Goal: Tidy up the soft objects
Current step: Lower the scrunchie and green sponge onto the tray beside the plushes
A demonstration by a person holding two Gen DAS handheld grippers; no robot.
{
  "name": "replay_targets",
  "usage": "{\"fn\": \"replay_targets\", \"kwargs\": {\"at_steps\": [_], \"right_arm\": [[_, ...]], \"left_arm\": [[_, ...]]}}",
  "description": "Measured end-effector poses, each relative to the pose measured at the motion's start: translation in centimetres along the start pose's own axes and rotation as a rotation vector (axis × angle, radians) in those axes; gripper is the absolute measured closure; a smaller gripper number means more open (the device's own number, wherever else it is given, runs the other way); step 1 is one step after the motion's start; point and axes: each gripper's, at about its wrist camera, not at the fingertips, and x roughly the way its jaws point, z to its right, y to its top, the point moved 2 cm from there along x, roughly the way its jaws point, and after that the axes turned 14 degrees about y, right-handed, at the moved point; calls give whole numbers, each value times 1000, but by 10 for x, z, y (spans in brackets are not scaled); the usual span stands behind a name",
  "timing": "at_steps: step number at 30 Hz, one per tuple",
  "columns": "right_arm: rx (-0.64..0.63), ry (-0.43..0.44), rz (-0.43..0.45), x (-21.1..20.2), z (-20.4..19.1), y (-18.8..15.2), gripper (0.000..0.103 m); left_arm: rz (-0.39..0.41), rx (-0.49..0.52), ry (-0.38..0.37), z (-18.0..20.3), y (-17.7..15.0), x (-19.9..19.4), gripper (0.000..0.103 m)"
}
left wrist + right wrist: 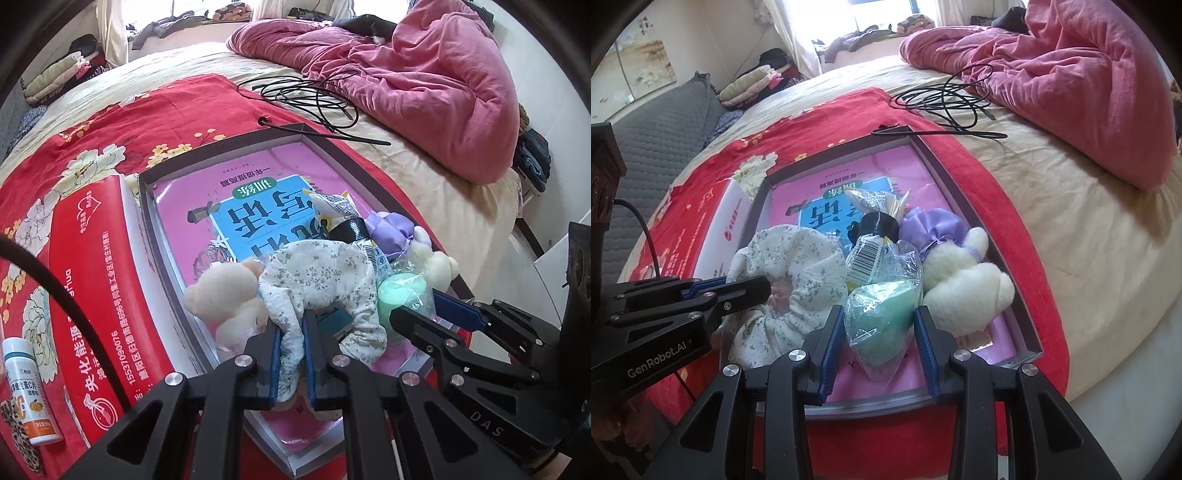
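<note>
My left gripper (291, 354) is clamped on the floral cloth (325, 280) at 12 o'clock. My right gripper (877, 339) straddles the bagged green sponge (882, 310) in the tray (1015, 295); pad contact unclear.

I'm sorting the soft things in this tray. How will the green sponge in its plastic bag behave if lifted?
The green sponge looks like foam, so probably light and squashy. Its crinkled clear bag looks glossy and loose, so it may slip or slide around the sponge. The right hand-held gripper straddles it, pads apparently not pressing.
</note>
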Motion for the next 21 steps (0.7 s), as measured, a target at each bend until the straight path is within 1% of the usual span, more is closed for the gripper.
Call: {"fn": "replay_targets", "kwargs": {"at_steps": [9, 21], "right_arm": [[9, 3, 5, -2, 0, -4, 63], [4, -19, 8, -9, -1, -4, 59]], "left_arm": [[-9, 4, -19, 0, -4, 0, 92], [-9, 20, -32, 6, -11, -4, 92]]}}
